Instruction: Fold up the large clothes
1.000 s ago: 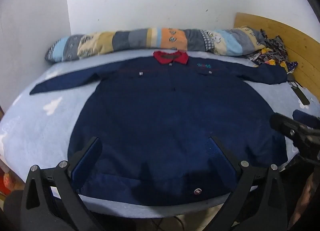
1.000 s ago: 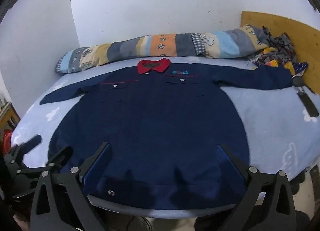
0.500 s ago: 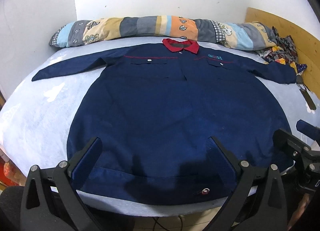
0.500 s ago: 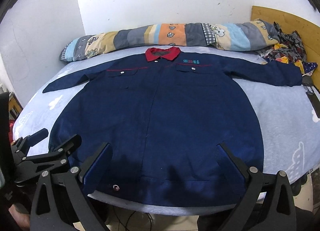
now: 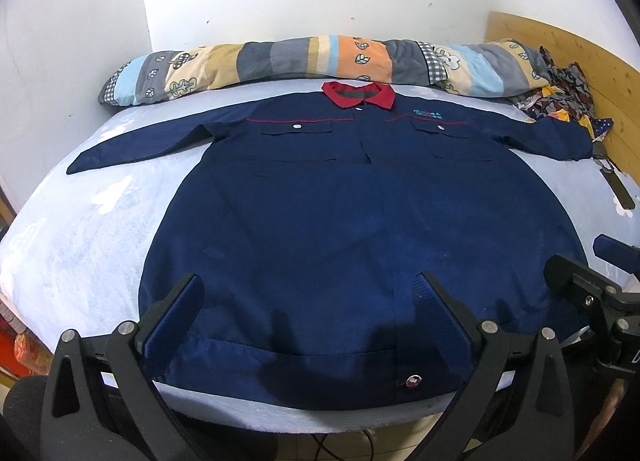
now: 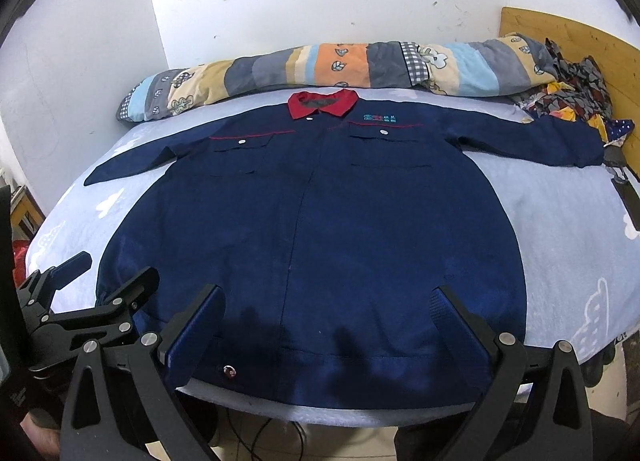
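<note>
Bed (image 5: 80, 245) carries the navy jacket (image 5: 360, 221), spread flat face-up, both sleeves out, red collar (image 5: 358, 94) toward the rolled quilt (image 5: 320, 61). No fold made; all folding remains. Left gripper (image 5: 310, 309) and right gripper (image 6: 328, 315) hover spread above the hem, holding nothing.

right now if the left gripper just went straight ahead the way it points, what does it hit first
Most likely the navy jacket. The left gripper is open and aimed over the hem, so it would meet the lower front of the jacket lying flat on the bed. How high it hangs above the cloth is hard to judge.
</note>
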Demonstrator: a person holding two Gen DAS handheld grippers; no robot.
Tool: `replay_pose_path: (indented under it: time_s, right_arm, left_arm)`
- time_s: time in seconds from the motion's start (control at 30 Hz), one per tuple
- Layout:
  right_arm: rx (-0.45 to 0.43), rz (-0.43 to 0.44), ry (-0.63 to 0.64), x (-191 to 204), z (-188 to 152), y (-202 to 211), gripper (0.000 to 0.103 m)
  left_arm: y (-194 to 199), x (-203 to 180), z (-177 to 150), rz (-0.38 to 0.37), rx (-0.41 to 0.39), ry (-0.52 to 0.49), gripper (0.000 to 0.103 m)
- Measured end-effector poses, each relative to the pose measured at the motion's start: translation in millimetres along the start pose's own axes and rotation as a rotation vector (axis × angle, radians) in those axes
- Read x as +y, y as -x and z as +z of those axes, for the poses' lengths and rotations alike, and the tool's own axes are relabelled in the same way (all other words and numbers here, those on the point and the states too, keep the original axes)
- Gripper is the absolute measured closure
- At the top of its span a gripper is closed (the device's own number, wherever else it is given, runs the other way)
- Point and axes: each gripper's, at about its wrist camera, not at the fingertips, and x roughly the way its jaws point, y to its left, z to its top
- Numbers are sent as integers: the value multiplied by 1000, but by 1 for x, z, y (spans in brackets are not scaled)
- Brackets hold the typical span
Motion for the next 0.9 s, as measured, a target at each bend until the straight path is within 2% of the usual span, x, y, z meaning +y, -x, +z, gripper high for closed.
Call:
replay_pose_path:
  time_s: [0.9]
  right_arm:
    - [10,0,4,-4,-2,0,0]
  left_arm:
    - [3,-2,0,6,-28,-3,0]
